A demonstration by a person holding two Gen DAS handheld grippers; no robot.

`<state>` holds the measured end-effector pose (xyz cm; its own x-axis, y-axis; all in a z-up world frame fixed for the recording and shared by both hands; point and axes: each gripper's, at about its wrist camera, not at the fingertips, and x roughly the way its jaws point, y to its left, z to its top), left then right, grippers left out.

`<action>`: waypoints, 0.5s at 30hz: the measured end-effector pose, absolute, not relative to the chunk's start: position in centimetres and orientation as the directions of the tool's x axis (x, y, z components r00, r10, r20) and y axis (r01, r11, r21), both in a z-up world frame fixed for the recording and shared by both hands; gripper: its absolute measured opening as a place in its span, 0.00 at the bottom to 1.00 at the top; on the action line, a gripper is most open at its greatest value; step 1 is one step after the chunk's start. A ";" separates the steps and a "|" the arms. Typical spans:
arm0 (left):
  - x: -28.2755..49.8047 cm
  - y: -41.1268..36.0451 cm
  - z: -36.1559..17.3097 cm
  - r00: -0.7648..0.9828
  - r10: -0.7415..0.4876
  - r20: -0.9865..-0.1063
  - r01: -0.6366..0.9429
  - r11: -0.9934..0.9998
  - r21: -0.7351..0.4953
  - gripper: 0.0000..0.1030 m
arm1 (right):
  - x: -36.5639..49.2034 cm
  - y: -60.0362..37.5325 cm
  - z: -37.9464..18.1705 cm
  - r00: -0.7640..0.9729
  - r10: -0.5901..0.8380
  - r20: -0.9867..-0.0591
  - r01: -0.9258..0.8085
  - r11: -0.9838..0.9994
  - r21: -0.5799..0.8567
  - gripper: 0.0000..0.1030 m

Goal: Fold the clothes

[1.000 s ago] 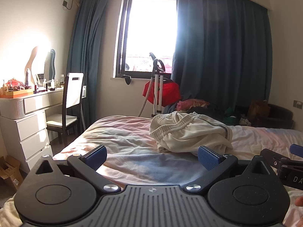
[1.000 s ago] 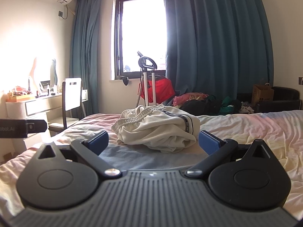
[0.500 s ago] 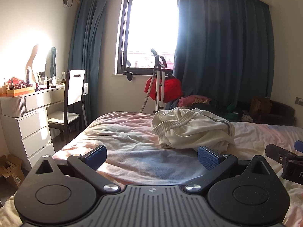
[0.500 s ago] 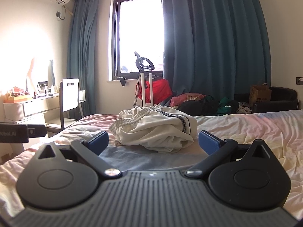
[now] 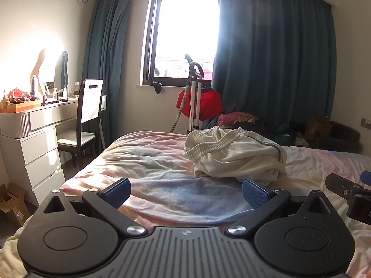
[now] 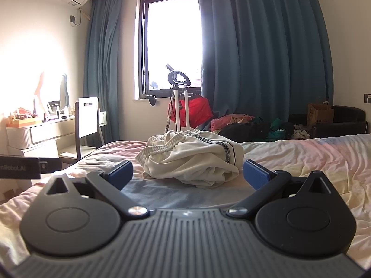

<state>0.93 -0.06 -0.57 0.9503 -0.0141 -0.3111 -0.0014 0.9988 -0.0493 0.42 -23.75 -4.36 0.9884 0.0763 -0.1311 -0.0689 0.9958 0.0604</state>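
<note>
A crumpled cream pair of shorts (image 5: 234, 155) (image 6: 192, 159) with an elastic waistband and a dark side stripe lies in a heap on the bed (image 5: 150, 159) (image 6: 313, 159). My left gripper (image 5: 186, 193) hovers open just above the sheet, short of the heap and a little to its left, with nothing between its blue pads (image 5: 255, 195). My right gripper (image 6: 187, 173) is open too, low over the bed, and the heap sits straight ahead between its pads (image 6: 256, 173). Neither touches the cloth. The right gripper's tip (image 5: 347, 191) shows at the left view's right edge.
A white dresser (image 5: 34, 143) with bottles and a chair (image 5: 89, 118) stand left of the bed. Beyond the foot of the bed are a garment steamer (image 5: 193, 97) with a red bag, a pile of clothes (image 6: 250, 122), dark curtains and a window. A cardboard box (image 5: 11, 203) lies on the floor.
Both cameras have tilted down a little and drifted; the heap sits slightly lower and closer in both views. Both grippers stay open and the shorts have not moved.
</note>
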 end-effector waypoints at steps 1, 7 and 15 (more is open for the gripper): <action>0.9 0.0 -0.5 0.950 -0.018 -0.311 0.001 0.998 -0.056 1.00 | 0.4 -23.7 -4.4 0.988 0.077 -0.131 -0.069 0.996 0.061 1.00; 0.9 0.1 -0.5 0.950 -0.010 -0.312 -0.009 0.998 -0.059 1.00 | 0.4 -23.8 -4.3 0.988 0.081 -0.131 -0.074 0.995 0.064 1.00; 1.0 0.0 -0.6 0.949 -0.006 -0.315 -0.011 0.998 -0.054 1.00 | 0.5 -24.1 -4.2 0.987 0.087 -0.133 -0.077 0.994 0.073 1.00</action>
<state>1.00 0.00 -0.62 0.9491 -0.0064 -0.3148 -0.0111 0.9985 -0.0540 0.52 -24.07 -4.18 0.9873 0.0867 -0.1334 -0.0774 0.9943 0.0733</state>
